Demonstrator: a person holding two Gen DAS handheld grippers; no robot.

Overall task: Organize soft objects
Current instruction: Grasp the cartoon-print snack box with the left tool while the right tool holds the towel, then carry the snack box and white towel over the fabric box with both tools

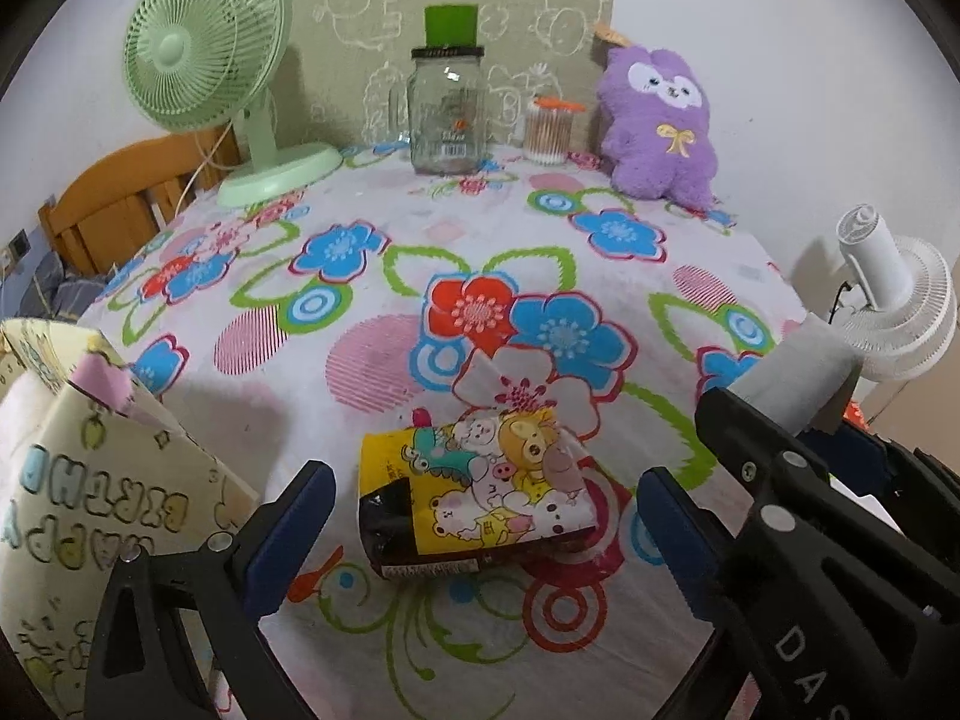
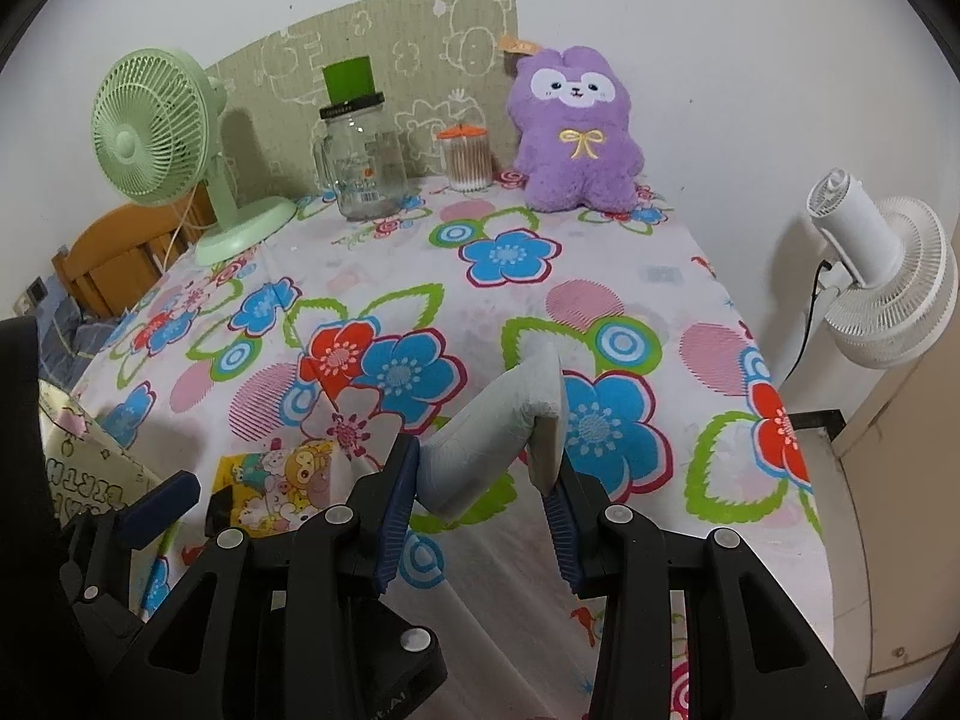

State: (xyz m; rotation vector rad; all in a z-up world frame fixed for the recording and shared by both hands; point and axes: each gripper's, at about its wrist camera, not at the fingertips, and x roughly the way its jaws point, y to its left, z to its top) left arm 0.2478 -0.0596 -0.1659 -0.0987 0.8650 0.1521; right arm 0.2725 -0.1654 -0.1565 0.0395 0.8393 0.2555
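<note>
Right gripper (image 2: 486, 480): jaws part closed on a grey pack (image 2: 498, 426); both blue pads press its sides; pack bent, its far end raised off the cloth and pointing up and away; in the left view the same pack (image 1: 792, 378) juts up at the right edge

Left gripper (image 1: 486, 522): jaws wide apart, nothing held; blue fingers (image 1: 294, 528) stand either side of the tissue pack, neither touching it

Tissue pack (image 1: 474, 498): yellow wrapper with cartoon animals; lies flat on the cloth between the left fingers, near the front edge; a clear flap sticks up at its far end; in the right view (image 2: 276, 492) it sits just left of the right gripper

Box (image 1: 90, 480): cream, printed lettering, a pink sheet at its top; at the left edge of the table, near the left gripper

Table (image 1: 384, 396): floral cloth in red, blue, green and pink; middle bare

Back row, left to right: green fan (image 1: 204, 60); glass jar (image 1: 447, 114) with a green block on its lid; tub of swabs (image 1: 549, 132), orange lid; purple plush (image 1: 657, 126) upright against the wall; all well apart from both grippers

Off table: white fan (image 2: 882, 282) at right; wooden chair (image 1: 126, 192) at left, behind the green fan
</note>
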